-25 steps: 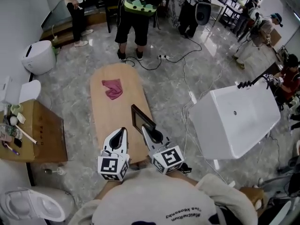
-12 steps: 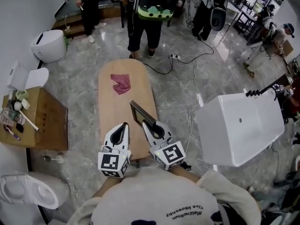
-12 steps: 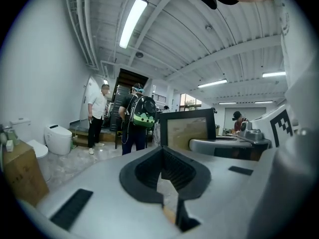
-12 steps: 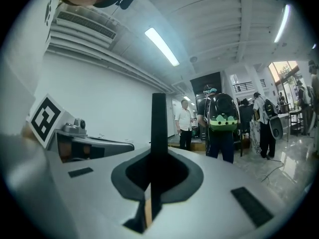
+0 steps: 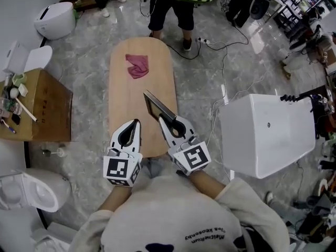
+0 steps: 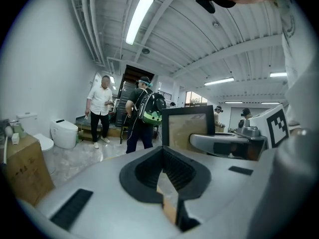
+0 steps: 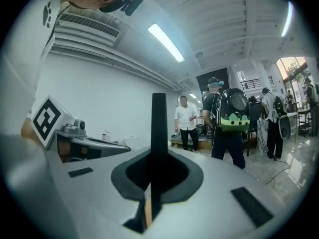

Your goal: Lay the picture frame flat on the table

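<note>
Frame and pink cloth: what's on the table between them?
Nothing. In the head view, only bare wooden table lies between the frame and the cloth.

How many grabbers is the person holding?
2. The left hand-held gripper, shut and empty, is over the table's near end; the right hand-held gripper, beside it, grips the picture frame.

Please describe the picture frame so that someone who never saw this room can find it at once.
Find the long wooden table with rounded ends in the middle of the room. Over its near end, the right gripper holds the picture frame upright. It is thin, dark and rectangular, unlike the crumpled pink cloth lying at the far end.
</note>
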